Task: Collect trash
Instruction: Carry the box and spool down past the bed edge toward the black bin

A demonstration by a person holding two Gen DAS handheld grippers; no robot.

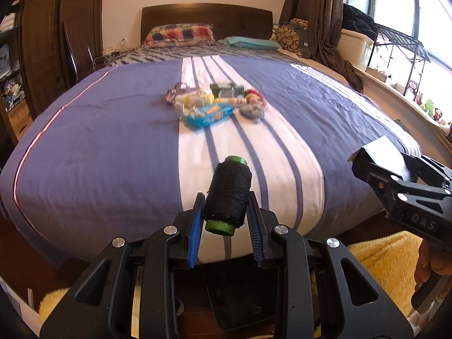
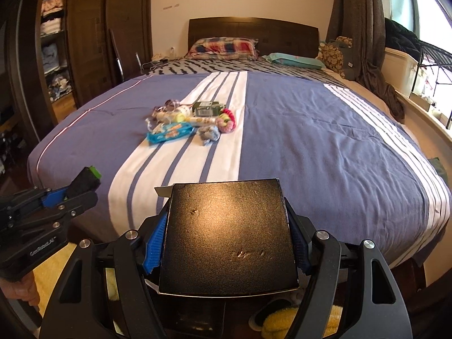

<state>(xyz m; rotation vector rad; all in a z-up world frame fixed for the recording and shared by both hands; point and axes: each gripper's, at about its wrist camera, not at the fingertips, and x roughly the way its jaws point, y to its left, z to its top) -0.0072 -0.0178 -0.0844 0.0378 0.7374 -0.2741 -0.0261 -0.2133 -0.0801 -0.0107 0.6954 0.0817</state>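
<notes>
My left gripper (image 1: 226, 206) is shut on a spool of black thread (image 1: 228, 195) with green ends, held over the foot of the bed. My right gripper (image 2: 227, 220) is shut on a flat black box (image 2: 228, 240), its blue pads pressing both sides. Each gripper also shows in the other's view: the right gripper (image 1: 364, 155) at the right edge with the box (image 1: 385, 152), the left gripper (image 2: 84, 186) at the left with the spool (image 2: 87, 179). A heap of trash lies mid-bed: a blue wrapper (image 1: 210, 114) (image 2: 171, 132), a green box (image 2: 208, 108), a pink scrunchie (image 2: 227, 120).
The bed (image 1: 99, 141) carries a blue cover with white stripes, pillows (image 1: 180, 32) by the dark headboard. A dark wardrobe (image 1: 45, 56) stands left; a curtain (image 1: 319, 14) and a window shelf with small items are right. A yellow rug (image 1: 378, 260) lies on the floor below.
</notes>
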